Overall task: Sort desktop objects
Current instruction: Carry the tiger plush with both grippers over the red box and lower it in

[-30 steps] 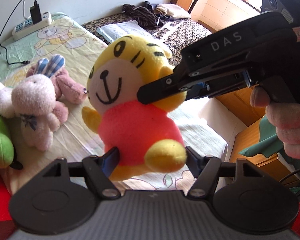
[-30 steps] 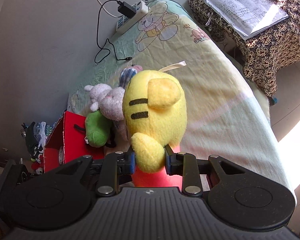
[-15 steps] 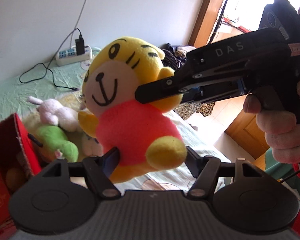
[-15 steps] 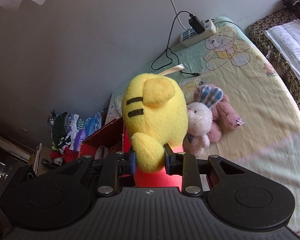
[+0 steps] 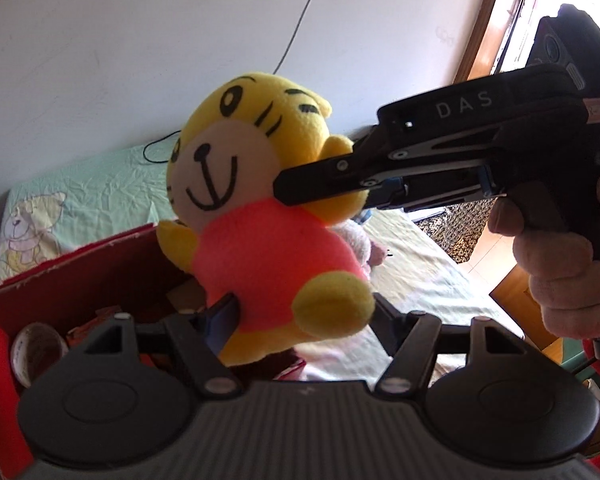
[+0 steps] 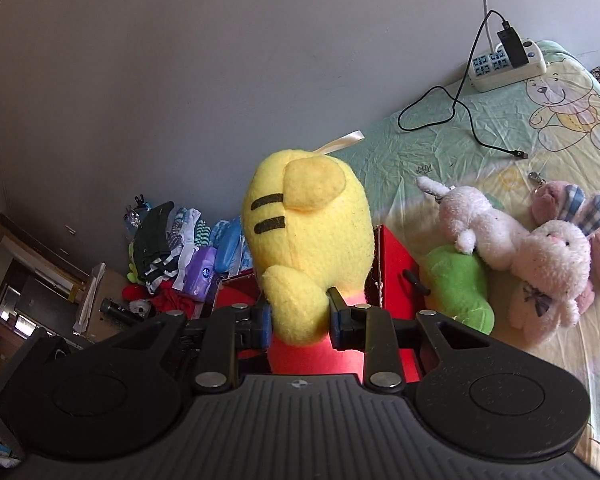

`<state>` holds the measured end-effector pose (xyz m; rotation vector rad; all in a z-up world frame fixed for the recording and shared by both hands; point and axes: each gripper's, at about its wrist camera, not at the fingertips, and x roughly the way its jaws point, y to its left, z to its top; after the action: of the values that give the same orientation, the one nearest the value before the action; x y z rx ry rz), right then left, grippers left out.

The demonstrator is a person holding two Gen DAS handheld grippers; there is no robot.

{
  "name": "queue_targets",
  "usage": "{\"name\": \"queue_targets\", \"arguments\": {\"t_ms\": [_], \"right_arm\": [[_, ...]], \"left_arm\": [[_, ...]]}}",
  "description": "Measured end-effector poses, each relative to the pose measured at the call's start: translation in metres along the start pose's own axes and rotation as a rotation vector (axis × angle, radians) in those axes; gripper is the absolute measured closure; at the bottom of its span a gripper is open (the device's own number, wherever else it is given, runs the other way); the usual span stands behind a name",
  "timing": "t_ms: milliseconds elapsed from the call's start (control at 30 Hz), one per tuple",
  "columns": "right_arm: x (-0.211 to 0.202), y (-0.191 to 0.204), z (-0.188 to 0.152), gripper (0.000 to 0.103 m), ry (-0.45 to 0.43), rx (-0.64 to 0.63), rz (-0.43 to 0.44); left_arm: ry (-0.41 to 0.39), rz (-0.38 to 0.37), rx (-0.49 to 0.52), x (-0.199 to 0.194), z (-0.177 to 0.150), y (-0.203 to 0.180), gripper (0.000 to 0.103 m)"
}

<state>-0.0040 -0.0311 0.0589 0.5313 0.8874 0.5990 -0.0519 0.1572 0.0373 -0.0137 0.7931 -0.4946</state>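
Yellow plush tiger (image 5: 260, 208) is hanging above the red box (image 5: 100, 264); the right gripper (image 6: 298, 316) is pinching its arm, the left gripper (image 5: 300, 312) is clamping its lower body. Uneven release is risking a fall outside the box.

left gripper (image 5: 300, 316): jaws pressed against the tiger plush (image 5: 268, 216) at its lower body | right gripper (image 6: 299, 318): jaws clamped on the plush's arm beside its head | hand (image 5: 560, 264): wrapped round right gripper's handle
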Motion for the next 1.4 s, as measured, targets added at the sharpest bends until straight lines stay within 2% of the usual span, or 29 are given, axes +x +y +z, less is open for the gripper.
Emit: {"name": "queue_targets", "arguments": {"t_ms": [267, 533, 633, 933, 1167, 1400], "right_arm": [[0.048, 0.018, -0.009, 0.075, 0.086, -0.025, -0.137], [0.082, 0.033, -0.008, 0.075, 0.197, -0.103, -0.306], [0.094, 0.033, -0.010, 0.075, 0.222, -0.114, -0.341], [0.111, 0.017, -0.014, 0.075, 0.245, -0.087, -0.393], [0.115, 0.017, -0.018, 0.075, 0.237, -0.101, -0.416], [0.108, 0.013, -0.016, 0.070, 0.224, -0.064, -0.391]], "left_arm": [[0.090, -0.065, -0.078, 0.025, -0.018, 0.051, 0.034], [0.150, -0.133, -0.108, 0.044, -0.032, 0.068, 0.035], [0.170, -0.150, -0.123, 0.047, -0.035, 0.073, 0.035], [0.184, -0.176, -0.159, 0.053, -0.038, 0.084, 0.022], [0.194, -0.210, -0.189, 0.057, -0.040, 0.089, 0.021], [0.197, -0.199, -0.178, 0.057, -0.042, 0.084, 0.021]]}}
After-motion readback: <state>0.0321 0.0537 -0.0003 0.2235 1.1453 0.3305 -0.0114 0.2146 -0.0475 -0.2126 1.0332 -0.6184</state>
